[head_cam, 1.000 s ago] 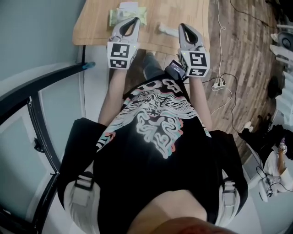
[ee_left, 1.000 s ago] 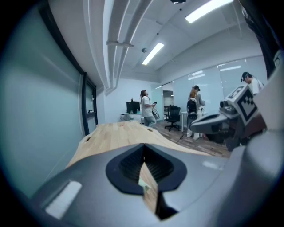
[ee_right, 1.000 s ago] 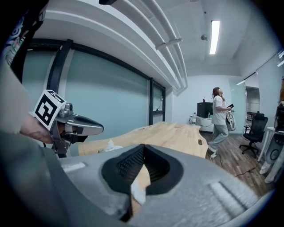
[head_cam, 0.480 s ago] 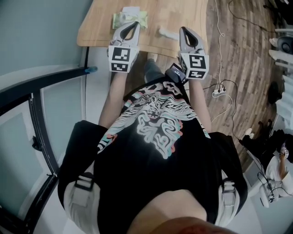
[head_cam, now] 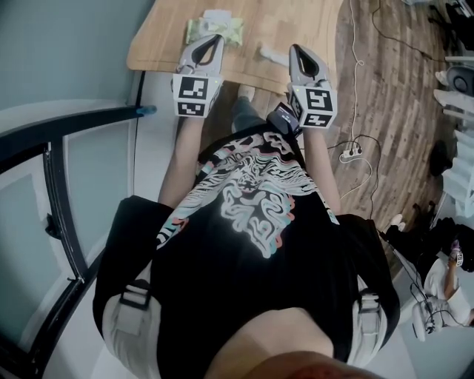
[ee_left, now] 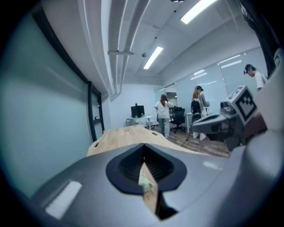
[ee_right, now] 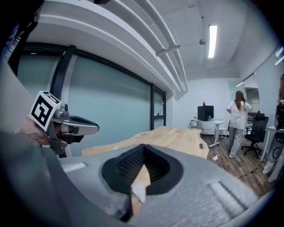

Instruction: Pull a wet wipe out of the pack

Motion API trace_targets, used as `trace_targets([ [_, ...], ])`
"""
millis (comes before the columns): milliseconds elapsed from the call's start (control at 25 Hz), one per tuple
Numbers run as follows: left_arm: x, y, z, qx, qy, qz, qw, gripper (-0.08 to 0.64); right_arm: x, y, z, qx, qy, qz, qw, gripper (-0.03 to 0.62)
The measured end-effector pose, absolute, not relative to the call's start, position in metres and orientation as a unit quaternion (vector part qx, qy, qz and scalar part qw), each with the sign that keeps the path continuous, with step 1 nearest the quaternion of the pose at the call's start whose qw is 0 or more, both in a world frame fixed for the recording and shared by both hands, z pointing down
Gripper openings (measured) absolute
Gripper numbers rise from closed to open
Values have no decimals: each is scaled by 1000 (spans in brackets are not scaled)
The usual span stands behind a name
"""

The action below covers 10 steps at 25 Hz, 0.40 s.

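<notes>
We note barely any shift over 1 second: left gripper (head_cam: 218, 38) and right gripper (head_cam: 296, 49) hang closed, empty; pack (head_cam: 233, 29) lies just beyond the left. Pull still ahead, we judge.

I see an evenly lit room: long white ceiling strip lights (ee_right: 212, 41) overhead, no hard shadows on the pale wooden counter (head_cam: 296, 22). The head view comes through dim and muted. Both gripper views bow hard at the edges, corners black; the grey left hand-held gripper (ee_left: 143, 147) and right hand-held gripper (ee_right: 144, 147) loom soft, unfocused.
</notes>
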<state>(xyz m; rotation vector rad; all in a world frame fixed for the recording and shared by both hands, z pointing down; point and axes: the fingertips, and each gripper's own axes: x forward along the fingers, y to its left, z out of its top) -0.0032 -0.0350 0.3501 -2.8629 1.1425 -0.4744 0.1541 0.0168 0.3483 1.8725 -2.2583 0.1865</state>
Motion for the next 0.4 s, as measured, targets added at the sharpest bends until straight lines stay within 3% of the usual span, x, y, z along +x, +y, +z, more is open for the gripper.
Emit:
trace_targets([
  [400, 3, -37, 347, -918, 366, -149, 14, -12, 161, 16, 346, 638, -762, 67, 94, -2],
])
